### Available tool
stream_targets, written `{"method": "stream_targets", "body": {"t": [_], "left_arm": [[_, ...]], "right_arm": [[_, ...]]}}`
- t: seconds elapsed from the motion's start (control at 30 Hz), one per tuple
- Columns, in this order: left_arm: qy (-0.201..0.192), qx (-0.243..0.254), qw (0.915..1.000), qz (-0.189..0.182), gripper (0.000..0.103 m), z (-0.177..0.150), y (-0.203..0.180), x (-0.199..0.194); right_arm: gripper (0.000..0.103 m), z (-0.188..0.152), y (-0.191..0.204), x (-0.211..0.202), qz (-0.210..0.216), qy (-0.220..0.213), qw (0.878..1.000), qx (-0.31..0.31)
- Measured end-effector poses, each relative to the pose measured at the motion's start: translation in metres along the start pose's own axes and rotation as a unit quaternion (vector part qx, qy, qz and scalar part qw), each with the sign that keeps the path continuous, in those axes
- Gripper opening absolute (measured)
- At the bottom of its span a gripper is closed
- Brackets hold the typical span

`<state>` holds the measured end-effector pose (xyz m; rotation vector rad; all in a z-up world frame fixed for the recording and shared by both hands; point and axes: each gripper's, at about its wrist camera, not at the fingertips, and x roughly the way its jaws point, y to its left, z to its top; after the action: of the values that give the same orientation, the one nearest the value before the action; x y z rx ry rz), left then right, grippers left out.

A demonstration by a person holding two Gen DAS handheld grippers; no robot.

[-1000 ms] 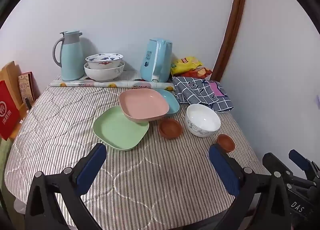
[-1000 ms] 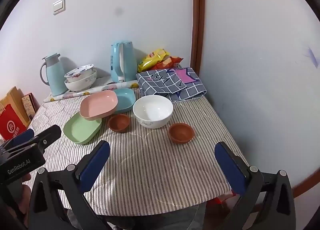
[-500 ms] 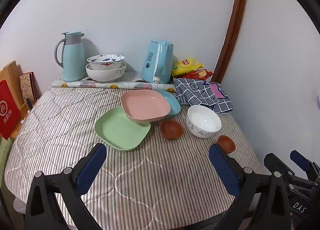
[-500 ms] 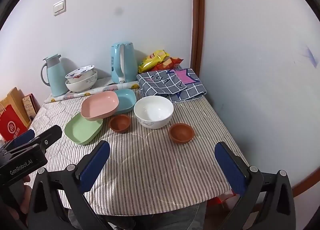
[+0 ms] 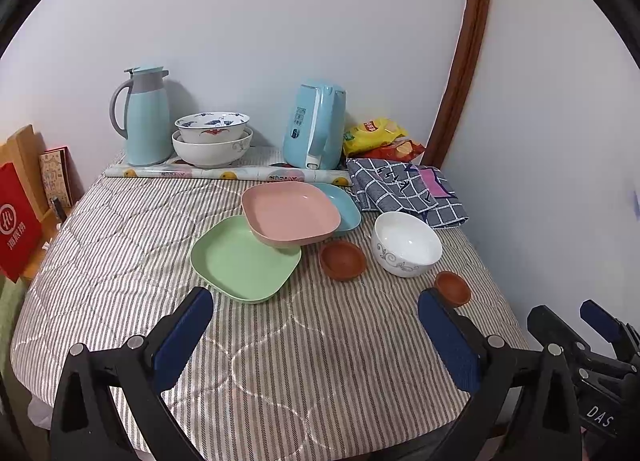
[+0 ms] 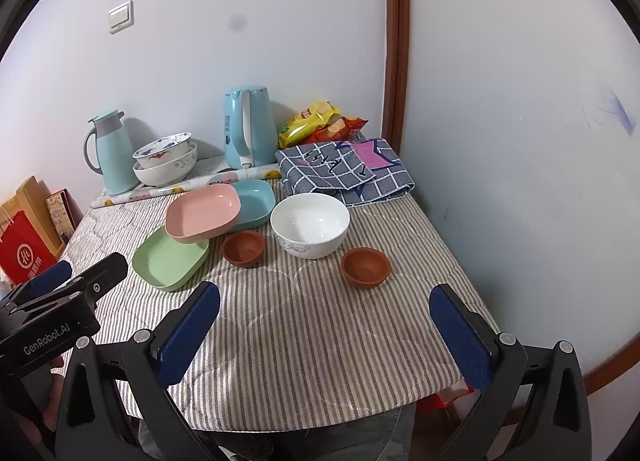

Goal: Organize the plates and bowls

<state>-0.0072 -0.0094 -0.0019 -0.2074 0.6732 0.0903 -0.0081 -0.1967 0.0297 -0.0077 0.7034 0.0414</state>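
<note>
Hovering over table, nothing gripped

Left gripper (image 5: pixel 316 325) and right gripper (image 6: pixel 324 321) both spread wide, empty, bottom of frame. Pink plate (image 5: pixel 290 211) overlaps green plate (image 5: pixel 244 259) and blue plate (image 5: pixel 342 203), frame centre. White bowl (image 6: pixel 310 223) sits between two brown bowls (image 6: pixel 243 247).

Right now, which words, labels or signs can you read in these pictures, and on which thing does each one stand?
"GenRobot.AI": on the left gripper's body, seen in the right wrist view.
"DAS": cut off, on the right gripper's body, seen in the left wrist view.
Red bag: white round logo and Chinese characters, too blurred to read.
Blue kettle label, yellow snack bag, patterned roll: print too small to read.
</note>
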Motion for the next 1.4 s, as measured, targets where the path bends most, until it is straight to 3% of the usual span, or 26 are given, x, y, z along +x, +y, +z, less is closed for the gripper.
{"method": "stream_targets", "body": {"t": [1.4], "left_arm": [[-0.003,0.001,1.0,0.001,0.103,0.0003,-0.0006,-0.0066]], "right_arm": [[0.103,-0.0017,0.004,-0.0104,0.005,-0.009,1.0,0.005]]}}
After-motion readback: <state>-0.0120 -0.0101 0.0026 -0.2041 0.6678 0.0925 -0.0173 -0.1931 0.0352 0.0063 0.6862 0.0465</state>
